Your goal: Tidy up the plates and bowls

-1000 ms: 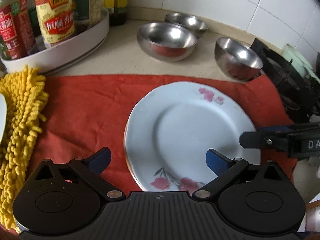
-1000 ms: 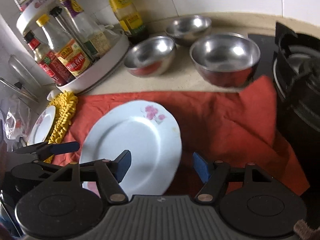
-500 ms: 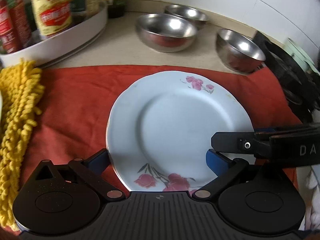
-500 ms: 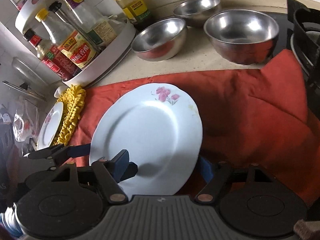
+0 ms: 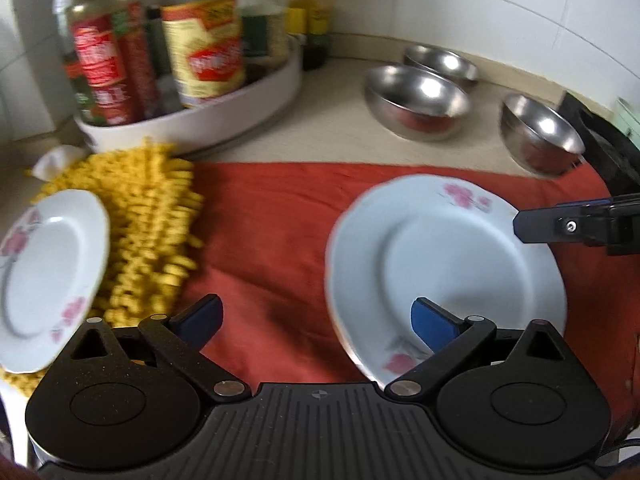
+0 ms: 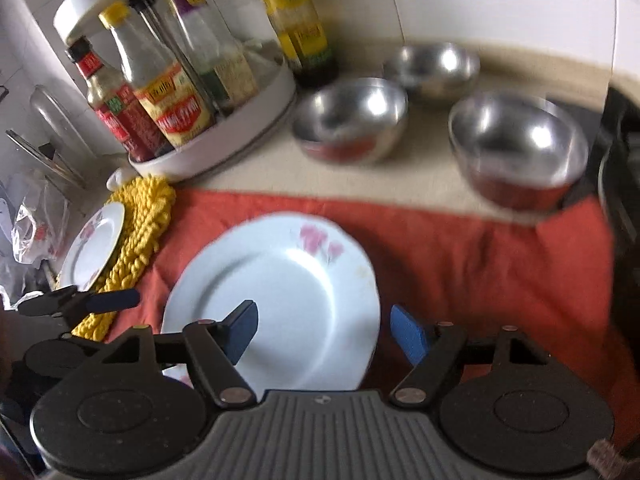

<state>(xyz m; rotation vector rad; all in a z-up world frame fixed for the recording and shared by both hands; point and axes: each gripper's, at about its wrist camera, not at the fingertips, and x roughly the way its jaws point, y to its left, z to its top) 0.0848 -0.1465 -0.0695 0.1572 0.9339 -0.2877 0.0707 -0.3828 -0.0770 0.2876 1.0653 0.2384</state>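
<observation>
A large white plate with pink flowers [image 6: 280, 296] lies on a red cloth [image 6: 480, 264]. My right gripper [image 6: 324, 334] stands open over the plate's near right rim, one finger above the plate and one outside the rim, pads not pressing. My left gripper [image 5: 316, 320] is open above the cloth, its right finger over the large plate [image 5: 440, 256]. A small flowered plate [image 5: 44, 276] rests on a yellow chenille cloth [image 5: 148, 220] to the left. Three steel bowls [image 6: 352, 120] [image 6: 432, 66] [image 6: 516, 148] stand upright and apart on the counter behind the cloth.
A round white tray [image 5: 192, 124] of sauce bottles stands at the back left by the tiled wall. A black stove [image 6: 624, 160] borders the cloth on the right. Clear bags and a glass lid [image 6: 44, 136] lie at the far left.
The left gripper has swung left, so the large plate now sits to its right and the small plate has come into view. The right gripper's jaws widened slightly and now straddle the plate's rim.
</observation>
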